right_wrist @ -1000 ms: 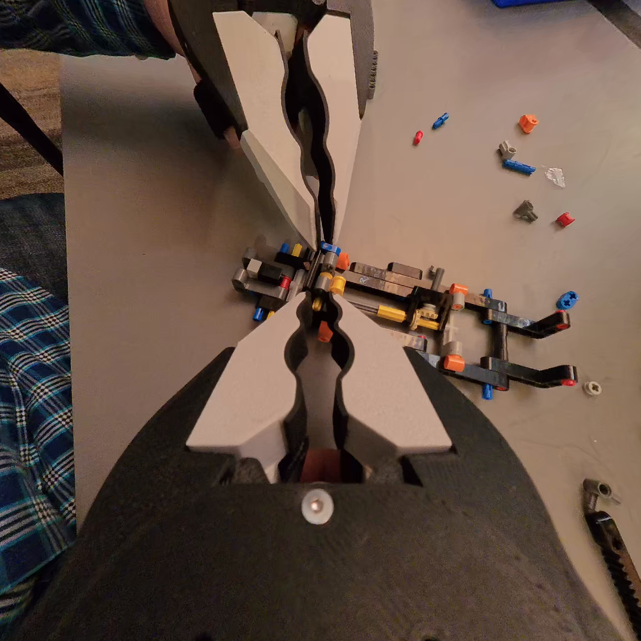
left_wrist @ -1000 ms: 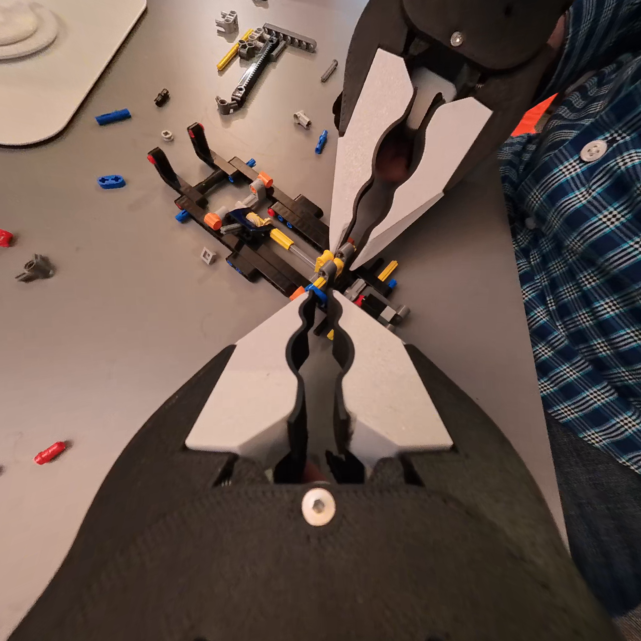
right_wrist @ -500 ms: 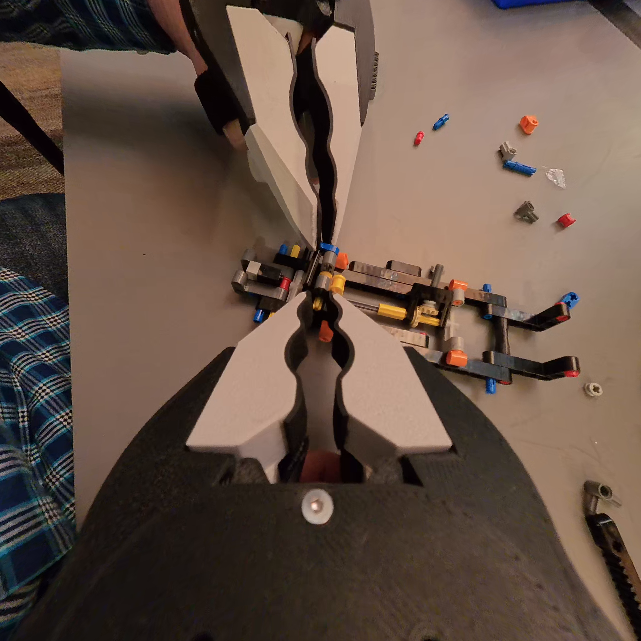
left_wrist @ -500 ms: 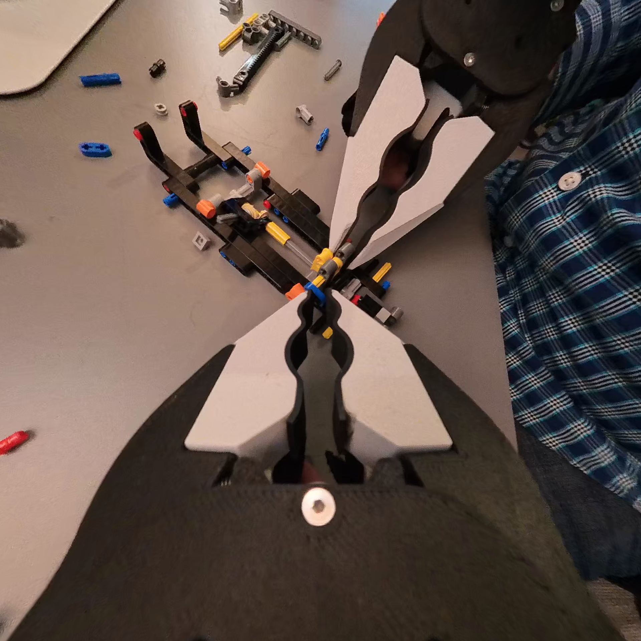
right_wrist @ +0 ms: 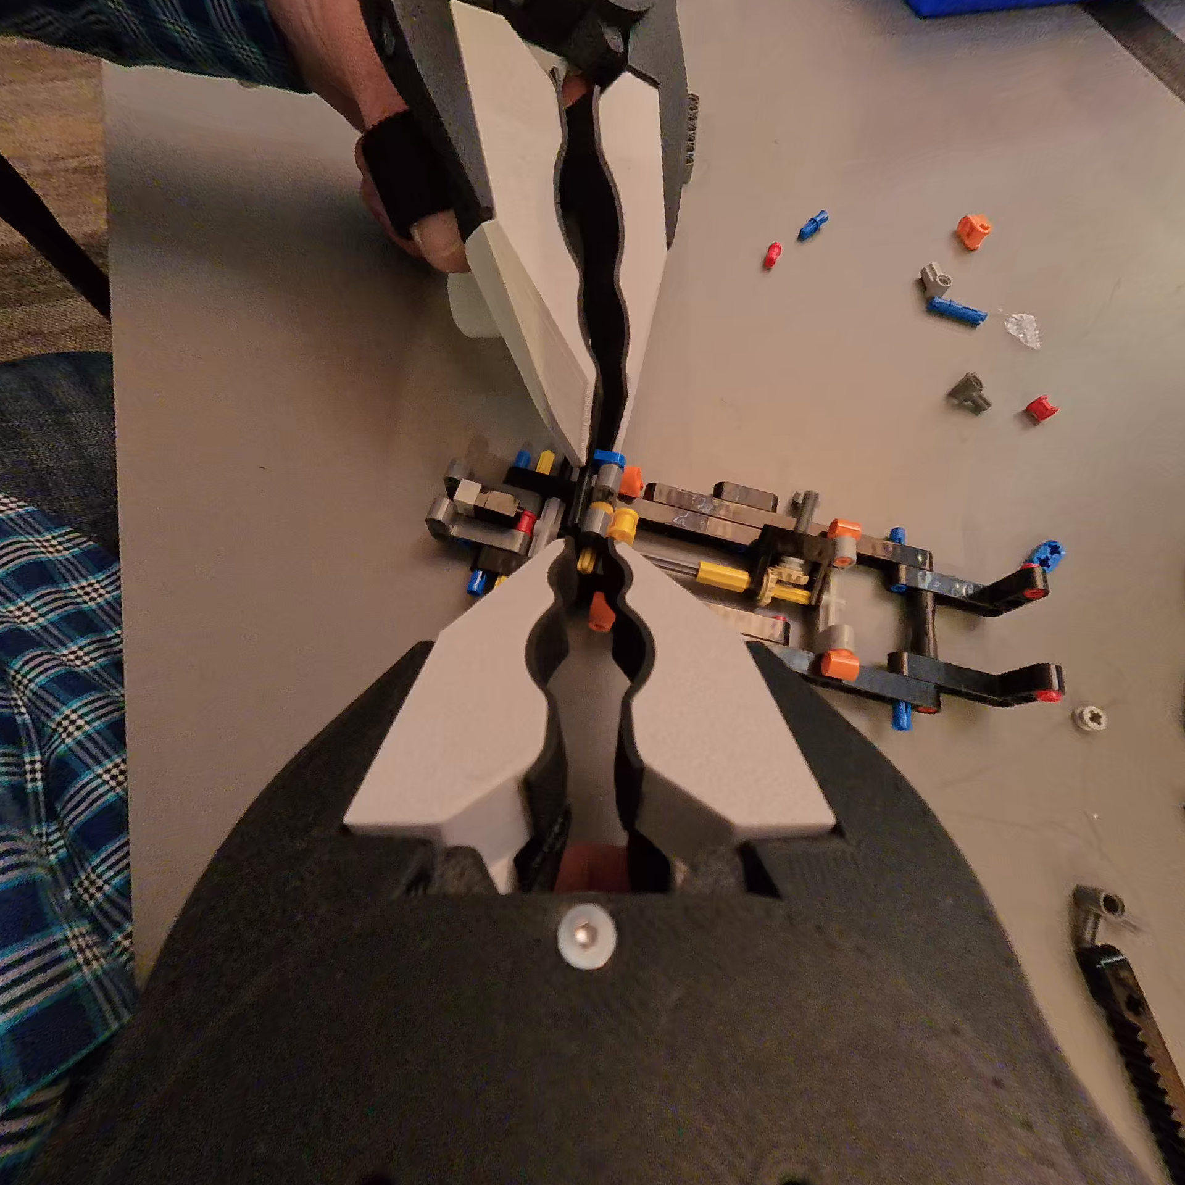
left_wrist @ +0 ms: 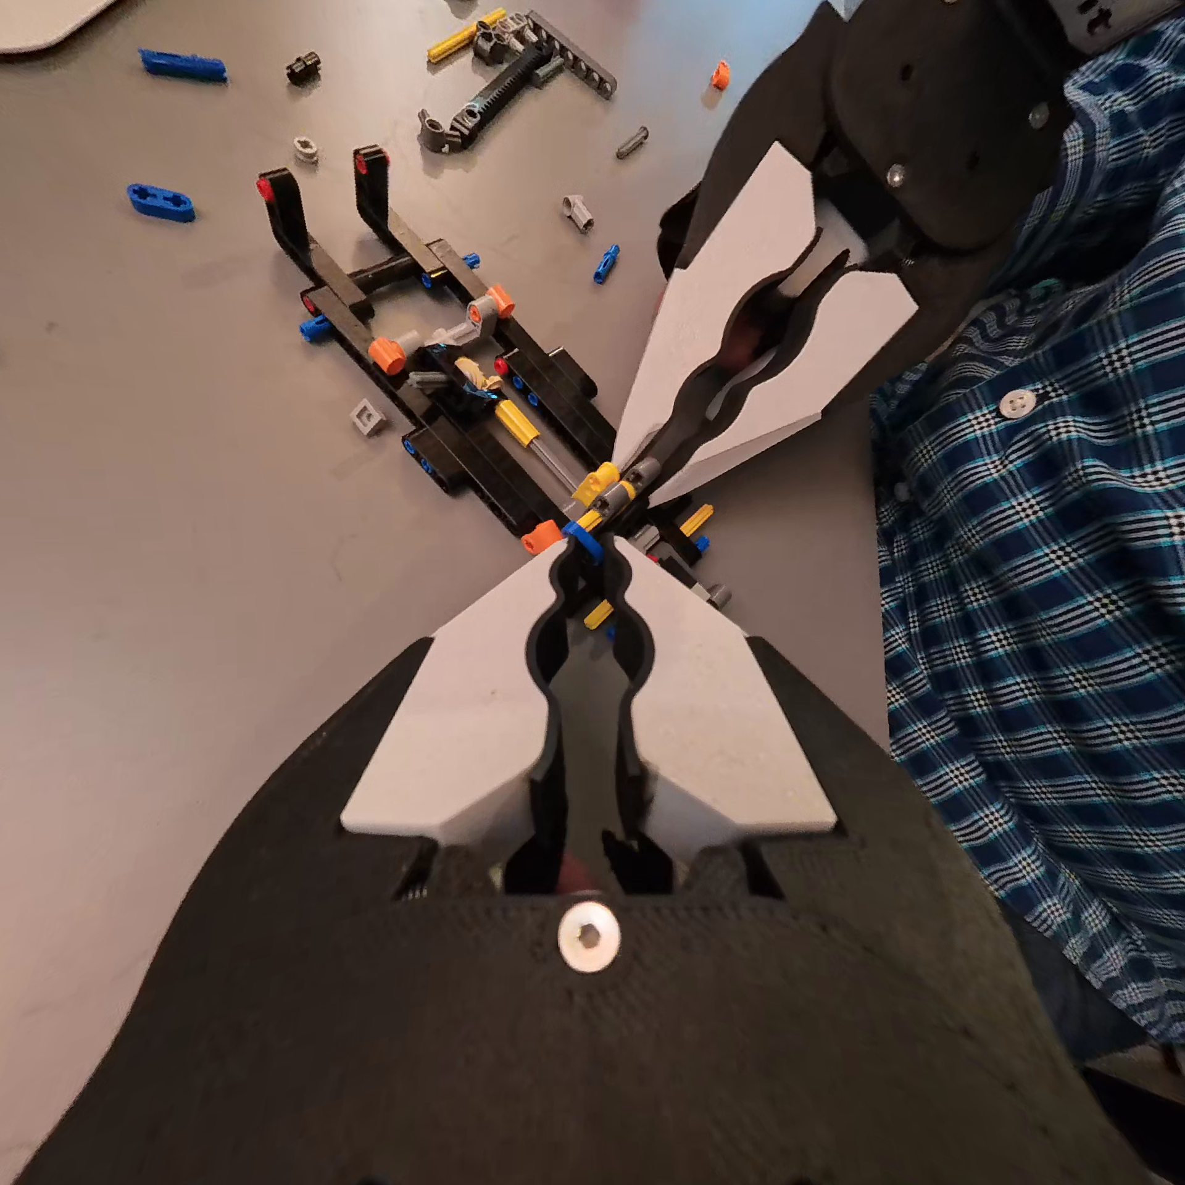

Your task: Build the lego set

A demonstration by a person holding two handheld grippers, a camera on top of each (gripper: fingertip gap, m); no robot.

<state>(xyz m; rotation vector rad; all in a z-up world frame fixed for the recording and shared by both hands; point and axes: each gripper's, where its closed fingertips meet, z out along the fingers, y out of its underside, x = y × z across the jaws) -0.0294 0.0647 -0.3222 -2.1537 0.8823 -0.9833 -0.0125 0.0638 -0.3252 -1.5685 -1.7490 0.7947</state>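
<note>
The right gripper (right_wrist: 587,554) covers part of the lego frame (right_wrist: 910,587), so what its tips pinch is unclear. The toothed black bar (right_wrist: 1148,1051) and the white mat (left_wrist: 45,22) are cut by the edges

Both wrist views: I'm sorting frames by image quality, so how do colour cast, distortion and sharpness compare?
Left wrist view: cooler grey table, strong wide-angle bending at the edges, lego frame sharp. Right wrist view: warmer, dimmer orange cast, the same bending, lego frame sharp, glare on its black beams.
</note>
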